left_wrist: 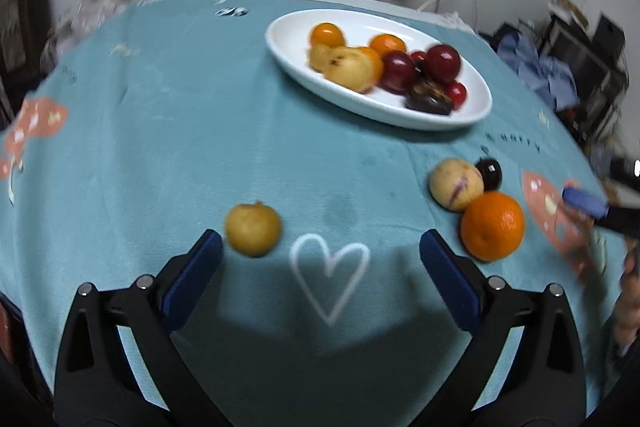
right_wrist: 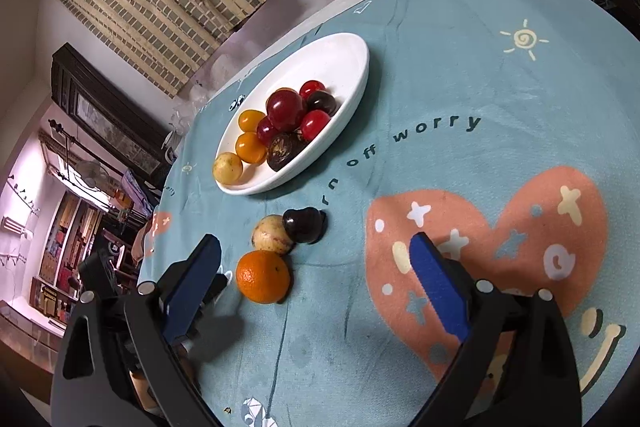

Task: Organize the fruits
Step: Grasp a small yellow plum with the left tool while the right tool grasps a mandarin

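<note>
White plate [left_wrist: 472,115] holds fruit far off; both the left gripper [left_wrist: 320,251] and right gripper [right_wrist: 316,255] hover spread near an orange [right_wrist: 263,277] on the bench [left_wrist: 160,147].

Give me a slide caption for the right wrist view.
Open right gripper above teal tablecloth, near a round orange; white oval plate holds small fruits.

Teal-clothed table [left_wrist: 160,131]: plate [left_wrist: 288,27], loose fruit [left_wrist: 253,229].

Both wrist views overlook the shared plate [left_wrist: 280,39] [right_wrist: 352,67].
</note>
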A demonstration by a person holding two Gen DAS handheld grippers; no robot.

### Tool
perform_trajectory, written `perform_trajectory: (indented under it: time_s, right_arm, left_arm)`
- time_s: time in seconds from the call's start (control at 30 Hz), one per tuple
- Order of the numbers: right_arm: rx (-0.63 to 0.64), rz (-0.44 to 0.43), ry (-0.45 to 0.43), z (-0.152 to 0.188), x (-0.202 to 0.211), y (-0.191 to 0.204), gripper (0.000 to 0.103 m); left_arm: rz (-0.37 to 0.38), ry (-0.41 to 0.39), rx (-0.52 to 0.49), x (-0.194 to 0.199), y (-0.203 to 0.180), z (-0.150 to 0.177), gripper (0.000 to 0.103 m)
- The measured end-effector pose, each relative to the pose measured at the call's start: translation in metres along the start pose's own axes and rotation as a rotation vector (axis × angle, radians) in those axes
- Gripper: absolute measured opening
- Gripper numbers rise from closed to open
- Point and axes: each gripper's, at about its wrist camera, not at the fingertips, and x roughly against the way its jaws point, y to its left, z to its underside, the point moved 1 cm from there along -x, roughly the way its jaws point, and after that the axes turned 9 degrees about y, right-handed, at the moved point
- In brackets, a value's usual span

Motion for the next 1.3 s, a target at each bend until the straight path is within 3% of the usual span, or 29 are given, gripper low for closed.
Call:
perform_trajectory:
  time_s: [0.23, 0.4, 0.47, 0.53, 0.57, 0.77, 0.97, 1.3]
  right_arm:
    - [0.039, 0.023, 0.0, 0.001, -0.003, 0.006, 0.095]
    - [0.068, 0.037, 0.012, 0.002, -0.008, 0.011, 0.095]
    - [0.085, 0.048, 0.014, 0.003, -0.01, 0.013, 0.095]
    - [0.116, 0.053, 0.02, 0.006, -0.013, 0.017, 0.095]
    - [0.136, 0.055, 0.023, 0.007, -0.015, 0.02, 0.095]
    - [0.264, 0.068, 0.056, 0.022, -0.026, 0.042, 0.094]
    - [0.32, 0.096, 0.086, 0.031, -0.041, 0.048, 0.07]
    - [0.386, 0.164, 0.078, 0.033, -0.065, 0.061, 0.062]
  left_arm:
    - [-0.011, -0.001, -0.004, 0.003, 0.0, 0.003, 0.096]
    - [-0.012, 0.007, 0.015, -0.001, 0.006, 0.0, 0.062]
    - [-0.021, 0.0, 0.02, -0.001, 0.009, -0.001, 0.053]
    - [-0.034, -0.004, 0.023, -0.001, 0.01, -0.002, 0.038]
    - [-0.035, -0.003, 0.027, -0.002, 0.012, -0.003, 0.026]
    - [-0.012, -0.004, 0.039, -0.003, 0.016, -0.004, 0.026]
    - [-0.019, -0.01, 0.028, -0.002, 0.013, -0.005, 0.026]
    - [-0.027, -0.003, 0.011, -0.003, 0.008, -0.005, 0.026]
